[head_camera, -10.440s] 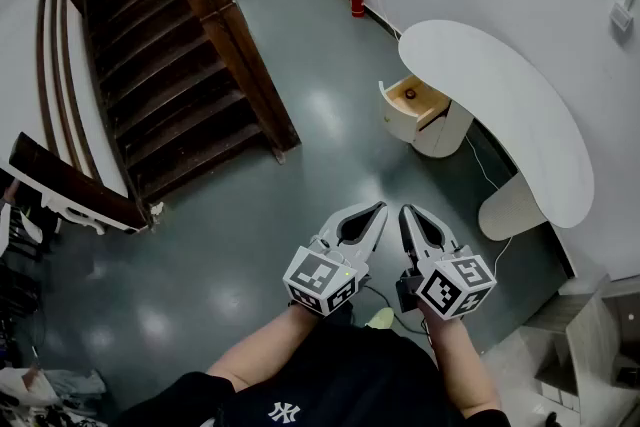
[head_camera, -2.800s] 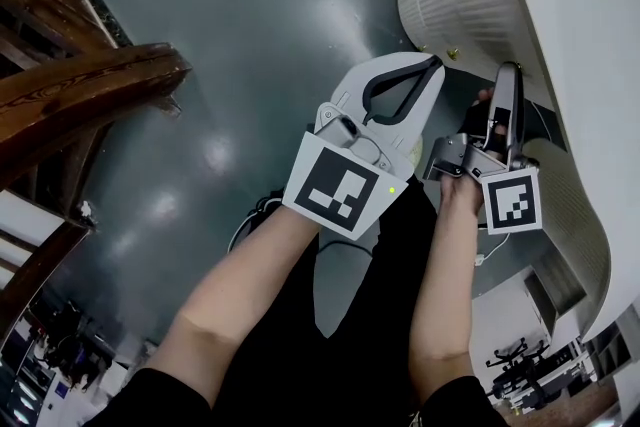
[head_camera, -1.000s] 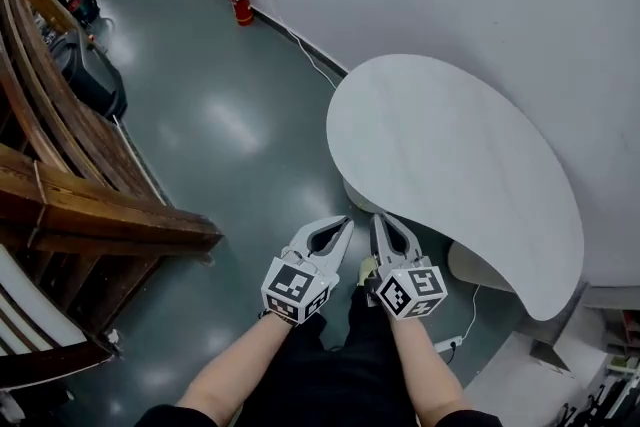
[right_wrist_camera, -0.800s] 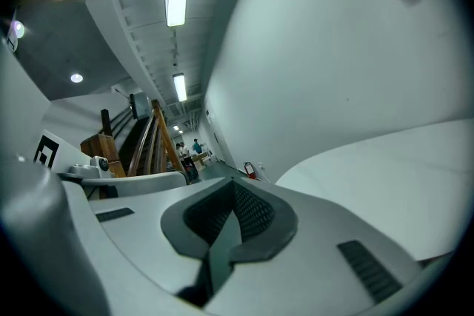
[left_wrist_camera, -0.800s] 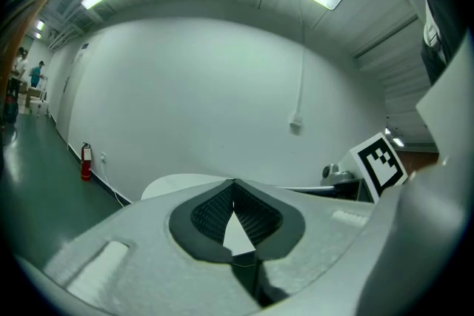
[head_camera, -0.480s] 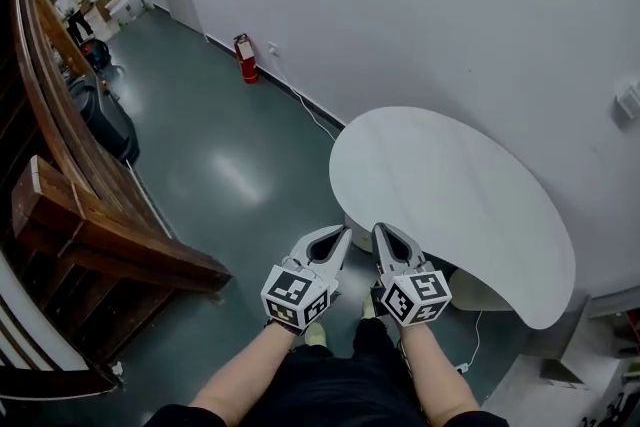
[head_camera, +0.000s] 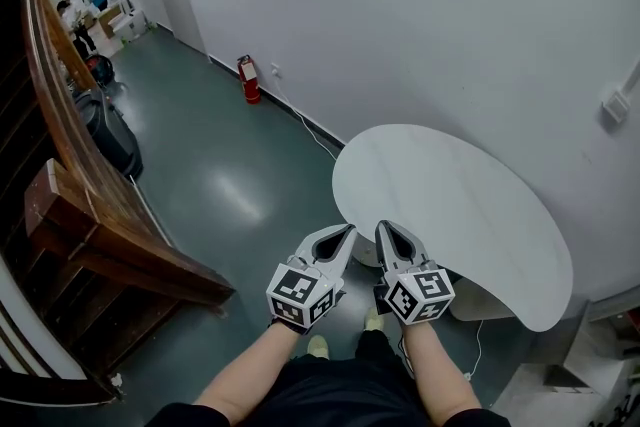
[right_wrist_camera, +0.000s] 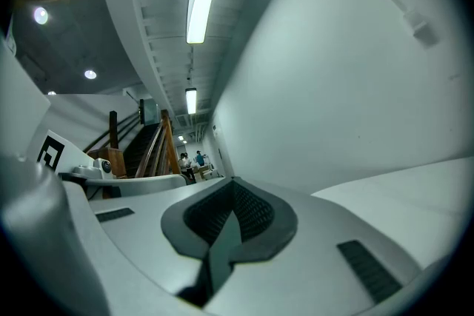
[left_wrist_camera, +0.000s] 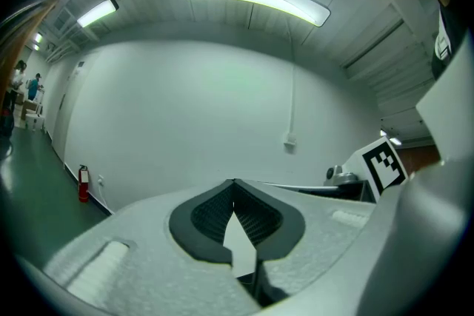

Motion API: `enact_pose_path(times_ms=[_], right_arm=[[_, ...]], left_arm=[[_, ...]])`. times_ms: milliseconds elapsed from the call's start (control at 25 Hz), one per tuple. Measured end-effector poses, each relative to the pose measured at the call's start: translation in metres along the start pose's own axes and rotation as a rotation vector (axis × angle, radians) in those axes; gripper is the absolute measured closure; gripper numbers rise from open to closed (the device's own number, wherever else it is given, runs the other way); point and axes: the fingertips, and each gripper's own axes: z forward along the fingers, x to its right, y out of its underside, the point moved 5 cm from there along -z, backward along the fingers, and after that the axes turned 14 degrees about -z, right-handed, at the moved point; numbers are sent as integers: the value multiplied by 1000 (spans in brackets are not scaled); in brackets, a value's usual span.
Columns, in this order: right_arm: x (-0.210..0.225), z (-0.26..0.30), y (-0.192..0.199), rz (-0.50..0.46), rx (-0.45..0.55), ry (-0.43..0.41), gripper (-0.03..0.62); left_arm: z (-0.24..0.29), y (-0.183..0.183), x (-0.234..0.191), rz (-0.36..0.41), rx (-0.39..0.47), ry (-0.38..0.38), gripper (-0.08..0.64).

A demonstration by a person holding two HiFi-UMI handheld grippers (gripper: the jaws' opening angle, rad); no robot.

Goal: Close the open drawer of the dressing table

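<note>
Risen since a second ago, the left gripper (head_camera: 346, 231) and right gripper (head_camera: 384, 227) sit side by side in the head view, the dressing table (head_camera: 470, 215) just ahead, its drawer hidden. Left gripper view: jaws together, empty. Right gripper view: likewise.

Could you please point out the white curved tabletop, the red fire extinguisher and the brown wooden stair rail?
white curved tabletop (head_camera: 450, 210): head view, bare middle.
red fire extinguisher (head_camera: 247, 80): head view, its body.
brown wooden stair rail (head_camera: 120, 240): head view, top face.
</note>
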Motion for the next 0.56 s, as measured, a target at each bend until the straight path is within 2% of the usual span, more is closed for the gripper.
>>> enact_pose_path(times_ms=[560], right_arm=[[-9,8,-14,-17,28,17,577]], left_arm=[[-3,-16,-4,36,29,11,551]])
